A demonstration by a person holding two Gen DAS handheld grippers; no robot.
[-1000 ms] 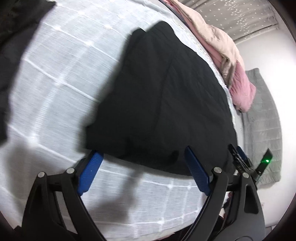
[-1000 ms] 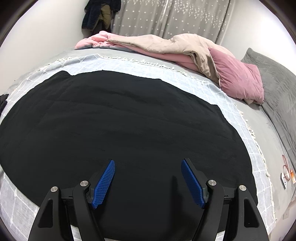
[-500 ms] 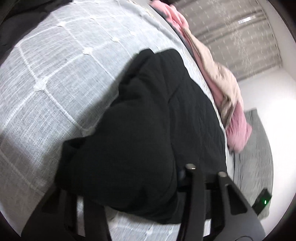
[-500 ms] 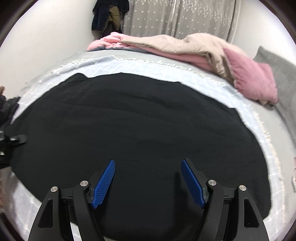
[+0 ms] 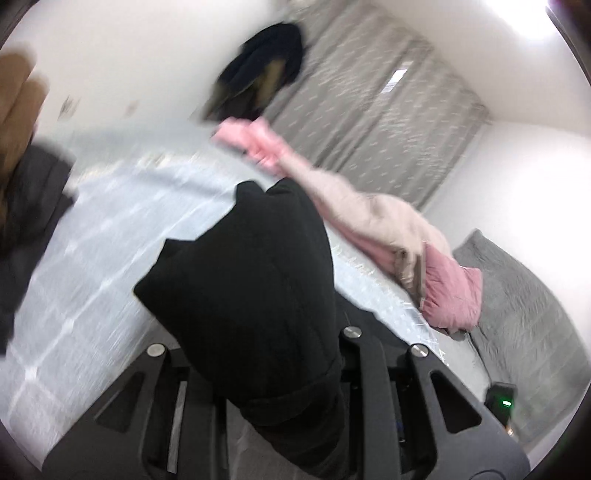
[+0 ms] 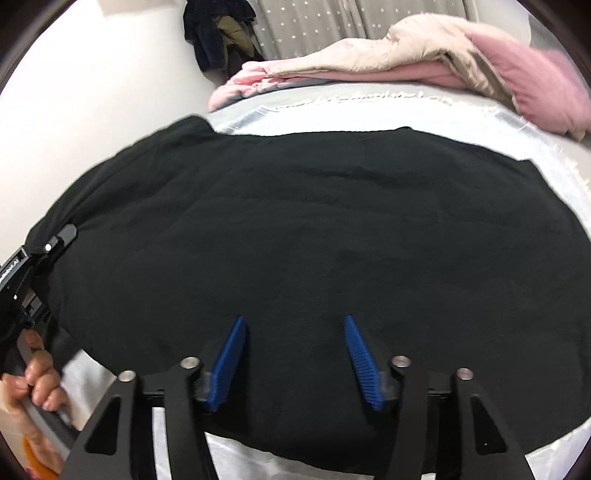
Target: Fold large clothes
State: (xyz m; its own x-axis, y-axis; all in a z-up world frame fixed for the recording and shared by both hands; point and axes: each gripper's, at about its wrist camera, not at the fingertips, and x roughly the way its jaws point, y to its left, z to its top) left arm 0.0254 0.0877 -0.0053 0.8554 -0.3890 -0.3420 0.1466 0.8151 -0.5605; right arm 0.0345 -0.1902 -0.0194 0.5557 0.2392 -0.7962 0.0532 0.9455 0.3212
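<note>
A large black garment (image 6: 314, 229) lies spread on the grey checked bedspread (image 6: 369, 114). My left gripper (image 5: 273, 373) is shut on the garment's left edge and lifts it, so black cloth (image 5: 251, 280) drapes over and hides the fingers. It also shows at the left of the right wrist view (image 6: 55, 240), raised off the bed. My right gripper (image 6: 295, 350) is open, with its blue pads (image 6: 231, 354) just above the garment's near edge, holding nothing.
A pink and beige duvet (image 6: 424, 59) and pink pillow (image 5: 454, 291) are heaped at the far side. A grey blanket (image 5: 524, 332) lies to the right. Dark clothes (image 6: 218, 33) hang on the wall by the grey curtain (image 5: 369, 103). Another dark garment (image 5: 29, 206) lies left.
My left gripper closed on the garment's left edge and lifted it, tilting upward. My right gripper stayed open and moved slightly lower over the near edge.
</note>
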